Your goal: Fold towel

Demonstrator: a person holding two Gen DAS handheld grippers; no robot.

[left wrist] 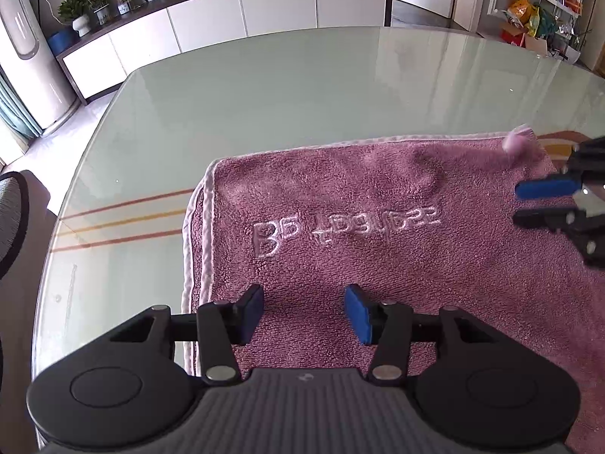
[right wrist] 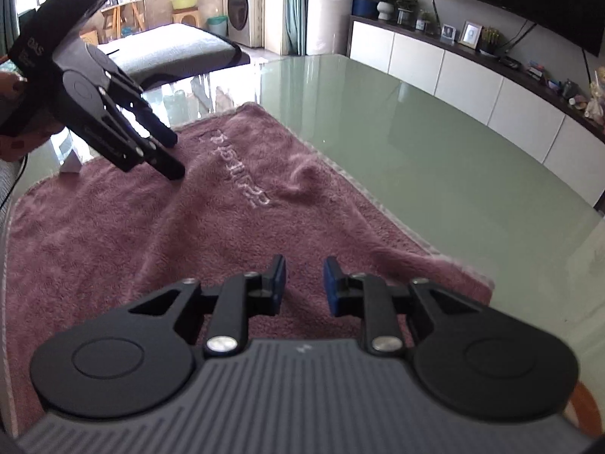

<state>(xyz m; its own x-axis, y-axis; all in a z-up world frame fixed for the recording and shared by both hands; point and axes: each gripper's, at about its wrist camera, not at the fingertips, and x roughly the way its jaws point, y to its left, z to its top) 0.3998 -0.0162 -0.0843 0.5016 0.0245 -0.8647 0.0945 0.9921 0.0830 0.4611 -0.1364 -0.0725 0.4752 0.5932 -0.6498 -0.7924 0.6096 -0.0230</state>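
Note:
A mauve towel with white stitched lettering lies flat on the glass table, its white-trimmed edges doubled at the left. My left gripper hovers open over the towel's near left part with nothing between its blue pads. My right gripper reaches in from the right edge of the left wrist view, above the towel's far right corner. In the right wrist view, my right gripper stands open by a narrow gap over the towel, empty. My left gripper points down at the towel's far left, just above the cloth.
The pale green table stretches beyond the towel to a rounded edge. A long white cabinet with plants and frames lines the wall. A person's hand holds the left gripper. A small white object sits by the towel's far edge.

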